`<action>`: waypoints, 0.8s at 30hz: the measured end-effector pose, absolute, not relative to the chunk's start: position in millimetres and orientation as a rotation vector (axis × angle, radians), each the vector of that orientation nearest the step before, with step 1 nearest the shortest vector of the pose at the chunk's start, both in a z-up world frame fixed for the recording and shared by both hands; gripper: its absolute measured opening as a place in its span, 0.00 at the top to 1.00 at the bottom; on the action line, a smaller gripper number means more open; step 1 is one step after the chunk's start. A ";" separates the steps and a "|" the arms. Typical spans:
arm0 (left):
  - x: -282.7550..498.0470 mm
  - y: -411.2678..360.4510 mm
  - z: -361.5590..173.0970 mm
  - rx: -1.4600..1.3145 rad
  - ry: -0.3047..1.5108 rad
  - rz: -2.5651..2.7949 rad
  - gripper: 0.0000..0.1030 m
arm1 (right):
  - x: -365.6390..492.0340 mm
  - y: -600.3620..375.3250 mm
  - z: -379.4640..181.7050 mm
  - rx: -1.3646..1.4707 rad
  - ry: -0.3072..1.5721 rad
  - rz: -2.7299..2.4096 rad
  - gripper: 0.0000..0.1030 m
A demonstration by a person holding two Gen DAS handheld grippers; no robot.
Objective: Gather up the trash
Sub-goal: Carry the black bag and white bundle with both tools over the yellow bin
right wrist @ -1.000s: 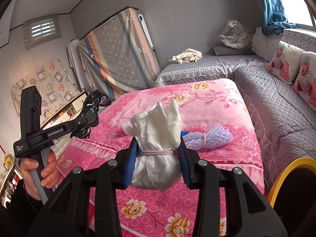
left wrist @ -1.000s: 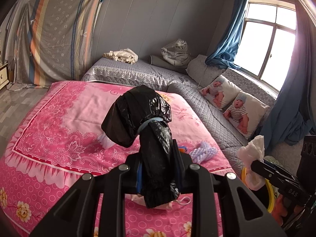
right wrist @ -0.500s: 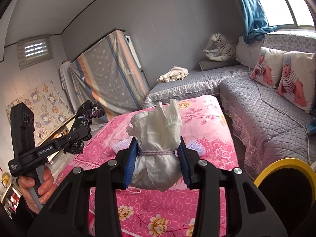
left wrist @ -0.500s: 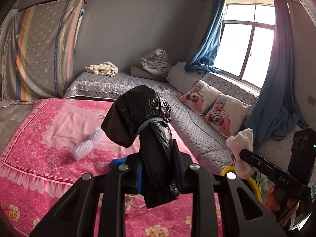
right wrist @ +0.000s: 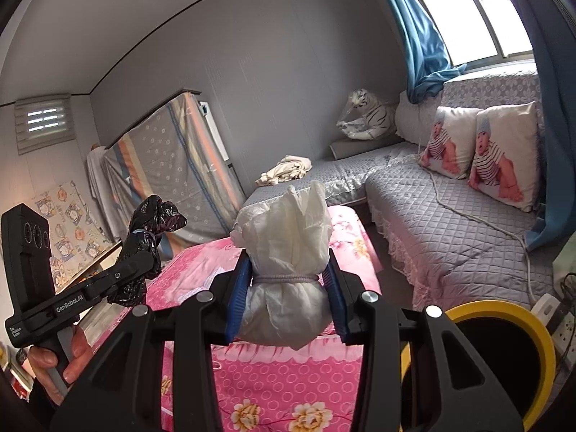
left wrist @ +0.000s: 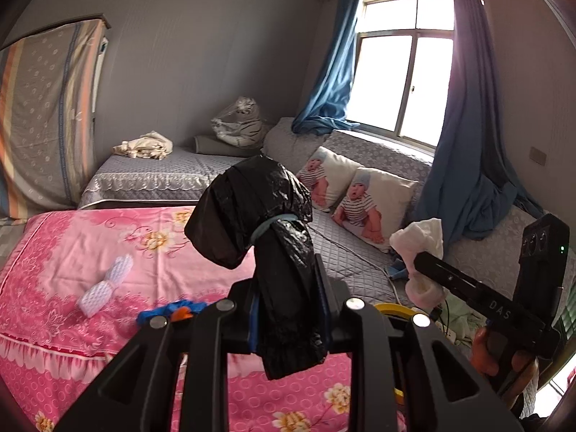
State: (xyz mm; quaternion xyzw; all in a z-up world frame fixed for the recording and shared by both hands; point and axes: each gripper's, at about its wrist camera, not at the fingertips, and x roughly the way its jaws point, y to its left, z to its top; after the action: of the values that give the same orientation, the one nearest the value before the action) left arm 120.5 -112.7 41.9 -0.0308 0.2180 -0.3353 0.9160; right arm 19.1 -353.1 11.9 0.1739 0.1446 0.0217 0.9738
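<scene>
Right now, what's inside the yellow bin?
The yellow bin looks only dark inside; nothing shows. The right gripper, shut on the white bundle, covers part of its mouth, so the bottom stays hidden.

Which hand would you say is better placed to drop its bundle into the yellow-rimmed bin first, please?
Right, probably. The right gripper, shut on the white bundle, has the yellow-rimmed bin close at its lower right. The left gripper, holding the black bag, sees only a sliver of the rim.
</scene>
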 end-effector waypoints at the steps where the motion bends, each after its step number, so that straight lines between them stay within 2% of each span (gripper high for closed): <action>1: 119.1 -117.6 42.0 -0.056 0.446 -0.697 0.78 | 15.9 -358.3 11.5 0.356 0.287 0.031 0.64; 24: 111.0 -241.5 6.6 0.067 0.509 -0.897 0.78 | -24.5 -456.2 -24.4 0.470 0.289 -0.185 0.64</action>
State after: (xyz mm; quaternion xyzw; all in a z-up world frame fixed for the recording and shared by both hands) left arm 111.0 -241.5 6.6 0.0320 0.2434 -0.4289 0.8693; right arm -24.5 -456.2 -24.4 0.2317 0.1424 -0.0913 0.9580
